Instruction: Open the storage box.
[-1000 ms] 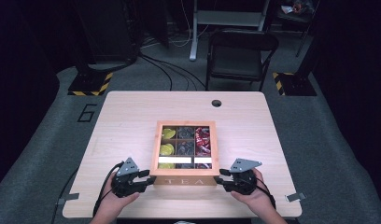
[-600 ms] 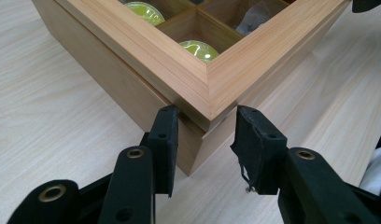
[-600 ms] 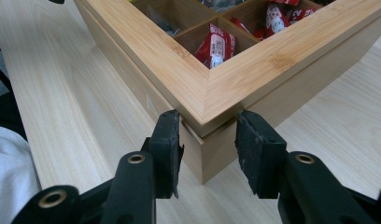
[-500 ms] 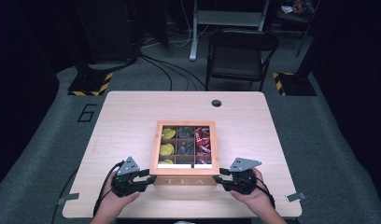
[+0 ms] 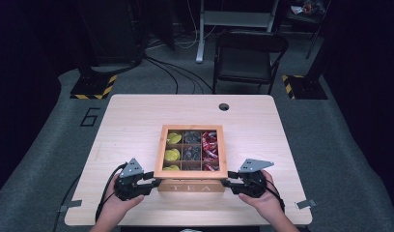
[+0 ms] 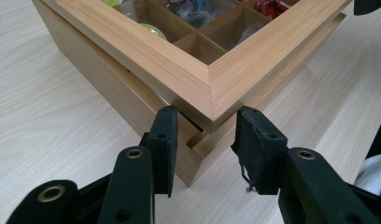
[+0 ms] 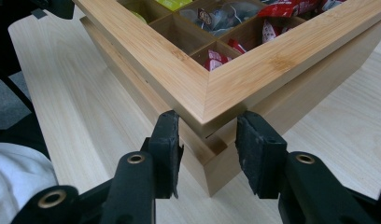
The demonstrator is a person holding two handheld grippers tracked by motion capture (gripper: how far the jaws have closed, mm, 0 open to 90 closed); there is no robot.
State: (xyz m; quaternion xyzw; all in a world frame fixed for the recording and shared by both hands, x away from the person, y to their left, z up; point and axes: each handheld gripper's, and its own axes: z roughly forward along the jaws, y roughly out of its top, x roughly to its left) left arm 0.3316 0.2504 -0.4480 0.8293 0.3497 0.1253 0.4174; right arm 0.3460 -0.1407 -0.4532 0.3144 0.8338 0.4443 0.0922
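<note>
A wooden tea box (image 5: pixel 191 187) marked TEA stands at the table's near middle. Its windowed lid (image 5: pixel 159 150) sits a little raised off the base at the front, and a gap shows under the lid corner (image 6: pixel 198 88) and under the other corner (image 7: pixel 212 88). Yellow tea bags (image 5: pixel 172 154), grey tea bags (image 5: pixel 191 153) and red tea bags (image 5: pixel 210 145) fill its compartments. My left gripper (image 5: pixel 154 182) (image 6: pixel 205 121) is open, its jaws straddling the box's front left corner just under the lid. My right gripper (image 5: pixel 227 182) (image 7: pixel 207 123) is open and stands the same way at the front right corner.
The light wooden table (image 5: pixel 132 121) has a round cable hole (image 5: pixel 224 107) near its far edge. A black folding chair (image 5: pixel 248 58) stands behind the table on the grey floor. Cables (image 5: pixel 175 72) run across that floor.
</note>
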